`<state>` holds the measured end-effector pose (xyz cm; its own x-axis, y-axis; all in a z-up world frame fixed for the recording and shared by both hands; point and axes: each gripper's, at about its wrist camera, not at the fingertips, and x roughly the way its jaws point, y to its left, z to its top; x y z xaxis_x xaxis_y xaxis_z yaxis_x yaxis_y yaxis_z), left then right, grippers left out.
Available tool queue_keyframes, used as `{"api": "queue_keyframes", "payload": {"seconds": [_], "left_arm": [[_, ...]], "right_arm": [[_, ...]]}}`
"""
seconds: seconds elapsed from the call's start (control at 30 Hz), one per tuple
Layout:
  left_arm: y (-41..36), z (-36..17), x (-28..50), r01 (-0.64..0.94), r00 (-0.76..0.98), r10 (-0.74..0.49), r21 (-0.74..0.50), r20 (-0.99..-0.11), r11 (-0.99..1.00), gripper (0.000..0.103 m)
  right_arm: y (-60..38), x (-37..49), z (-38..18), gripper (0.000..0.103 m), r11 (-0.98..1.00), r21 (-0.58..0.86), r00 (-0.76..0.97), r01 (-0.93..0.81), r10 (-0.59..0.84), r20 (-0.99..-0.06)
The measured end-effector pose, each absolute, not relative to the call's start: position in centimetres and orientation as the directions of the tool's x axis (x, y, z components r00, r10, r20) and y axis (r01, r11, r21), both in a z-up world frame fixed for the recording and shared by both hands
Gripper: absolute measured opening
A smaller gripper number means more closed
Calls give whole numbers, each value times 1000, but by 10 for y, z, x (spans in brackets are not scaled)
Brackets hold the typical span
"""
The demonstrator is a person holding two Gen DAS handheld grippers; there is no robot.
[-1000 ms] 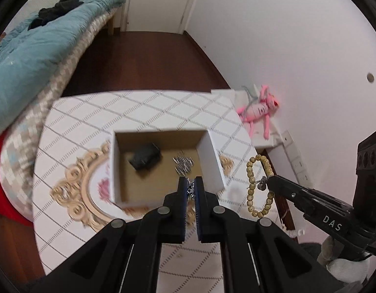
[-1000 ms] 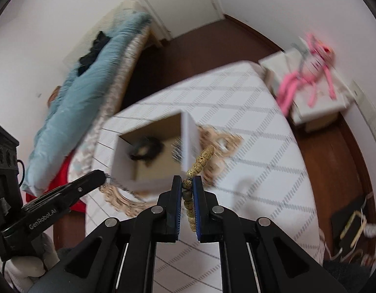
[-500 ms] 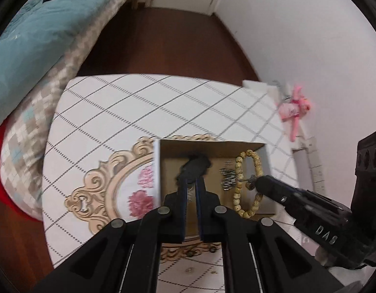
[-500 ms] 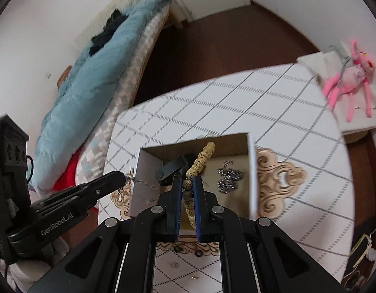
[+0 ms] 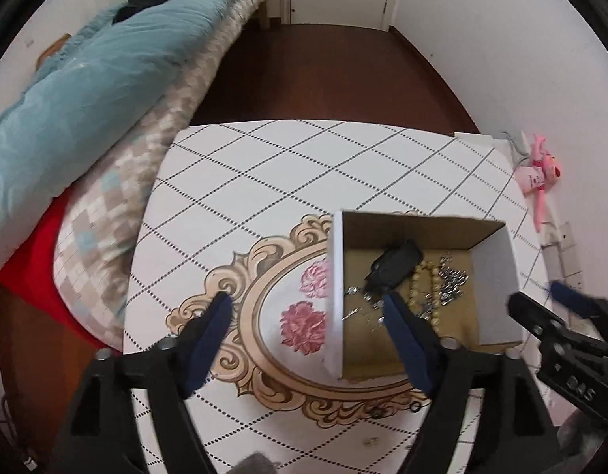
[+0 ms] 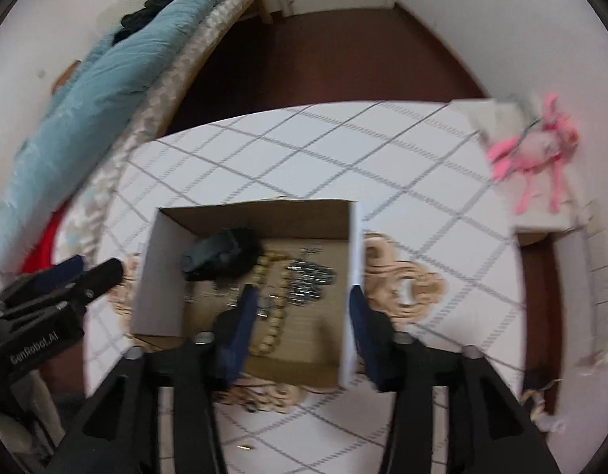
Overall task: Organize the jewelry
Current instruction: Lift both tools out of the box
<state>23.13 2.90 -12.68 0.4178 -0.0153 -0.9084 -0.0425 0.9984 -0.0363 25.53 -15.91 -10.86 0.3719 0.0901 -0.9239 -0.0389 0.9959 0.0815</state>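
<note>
With both pairs of fingers spread wide and holding nothing, the step in hand looks like the drop just made into the cardboard box (image 5: 497, 280). Inside it lie the wooden bead bracelet (image 6: 270, 316), a fine silver chain (image 5: 361, 310), a heap of small silver pieces (image 6: 310, 274) and a dark clip-like item (image 5: 395, 266), all resting on the box floor. Seen from its own camera, the left gripper (image 5: 306, 318) straddles the box's near white wall, one finger outside and one inside; the right gripper (image 6: 302, 308) hangs over the box's right half. On the tabletop (image 5: 304, 166), near its front edge, a few small dark rings (image 5: 395, 409) lie loose. Next, I judge, a gripper should swing back to those, come down and close carefully on something very small
</note>
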Motion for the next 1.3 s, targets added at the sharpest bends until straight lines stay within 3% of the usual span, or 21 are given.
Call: {"api": "queue_keyframes", "payload": {"seconds": [0.07,0.1,0.53,1.3], "left_arm": [[27,-132,224,-47,425,4,-17,-905,999,99],[27,-135,221,-45,425,8,-13,-905,999,100],[16,-123,188,-52,462,27,3,-887,999,103],[3,1,90,-45,675,23,-11,-737,999,103]], "right_arm": [[-160,246,-108,95,1000,-9,397,-24,2,-918],[-162,245,-108,101,999,-29,399,-19,-19,-917],[-165,219,-104,103,997,-73,437,14,-71,-896],[-175,105,35,103,998,-41,677,56,-68,-733]]}}
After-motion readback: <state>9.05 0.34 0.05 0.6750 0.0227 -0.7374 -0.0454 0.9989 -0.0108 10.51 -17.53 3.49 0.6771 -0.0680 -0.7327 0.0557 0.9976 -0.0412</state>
